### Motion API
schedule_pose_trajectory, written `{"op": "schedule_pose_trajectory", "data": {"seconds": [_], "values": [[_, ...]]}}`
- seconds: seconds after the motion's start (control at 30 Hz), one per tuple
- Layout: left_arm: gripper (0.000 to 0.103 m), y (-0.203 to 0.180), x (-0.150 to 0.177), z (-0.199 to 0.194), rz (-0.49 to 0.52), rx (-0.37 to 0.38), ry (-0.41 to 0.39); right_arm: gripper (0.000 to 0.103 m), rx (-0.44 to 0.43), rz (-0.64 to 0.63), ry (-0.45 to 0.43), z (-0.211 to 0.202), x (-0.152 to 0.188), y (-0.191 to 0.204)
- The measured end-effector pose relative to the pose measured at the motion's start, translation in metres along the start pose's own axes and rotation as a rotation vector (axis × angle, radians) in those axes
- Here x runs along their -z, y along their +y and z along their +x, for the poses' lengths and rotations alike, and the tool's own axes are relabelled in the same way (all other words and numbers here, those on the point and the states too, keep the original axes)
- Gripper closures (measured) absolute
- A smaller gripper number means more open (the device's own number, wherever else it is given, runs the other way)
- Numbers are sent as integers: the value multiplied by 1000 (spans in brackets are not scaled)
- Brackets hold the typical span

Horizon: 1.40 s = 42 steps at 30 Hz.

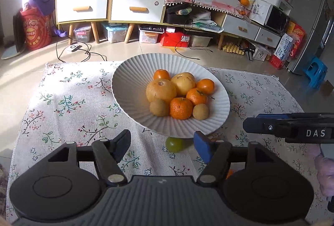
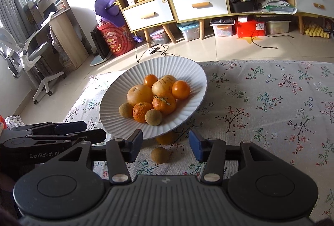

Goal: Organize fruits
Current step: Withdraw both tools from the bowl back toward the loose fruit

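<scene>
Left wrist: left gripper [image 1: 161, 145] fingers released (right gripper [image 2: 166, 145] too), bowl [image 1: 129, 98] rim near.

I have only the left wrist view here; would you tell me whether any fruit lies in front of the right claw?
Observer: Yes, a small brown round fruit lies on the floral cloth, right in front of the right claw.
Operator: Thank you. Is that claw gripping it?
Observer: No. The claw is open, and the fruit sits between its fingers with both pads clear of it.
</scene>
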State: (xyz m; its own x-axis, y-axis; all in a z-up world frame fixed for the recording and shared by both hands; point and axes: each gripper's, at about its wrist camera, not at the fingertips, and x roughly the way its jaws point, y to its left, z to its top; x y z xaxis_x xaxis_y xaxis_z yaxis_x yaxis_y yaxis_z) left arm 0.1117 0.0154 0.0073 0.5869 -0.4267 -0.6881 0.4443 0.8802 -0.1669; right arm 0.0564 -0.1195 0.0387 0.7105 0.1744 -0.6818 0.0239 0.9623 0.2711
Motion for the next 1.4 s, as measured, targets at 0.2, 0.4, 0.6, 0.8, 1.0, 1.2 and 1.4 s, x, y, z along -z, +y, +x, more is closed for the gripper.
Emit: {"op": "schedule_pose_trajectory", "data": {"seconds": [0.2,0.4,0.6,0.8,1.0,1.2,1.4], "values": [[30,-3,12,-13,42,-5,5,44,-5,-18,-2,-9,8,-2],[19,-5,22,-21,68,-4,3,28,-8,-33,-7,-16,17,-2],[9,-10,38,-25,104,-5,3,19,-3,-50,-2,-21,29,0],[9,-12,55,-23,151,-7,23,14,14,-102,9,-23,44,5],[9,-14,75,-24,202,-9,45,13,28,-162,27,-24,59,10],[9,-16,88,-24,238,-5,54,12,35,-207,39,-23,71,16],[9,-19,97,-19,263,-7,48,12,34,-242,61,-17,81,22]]}}
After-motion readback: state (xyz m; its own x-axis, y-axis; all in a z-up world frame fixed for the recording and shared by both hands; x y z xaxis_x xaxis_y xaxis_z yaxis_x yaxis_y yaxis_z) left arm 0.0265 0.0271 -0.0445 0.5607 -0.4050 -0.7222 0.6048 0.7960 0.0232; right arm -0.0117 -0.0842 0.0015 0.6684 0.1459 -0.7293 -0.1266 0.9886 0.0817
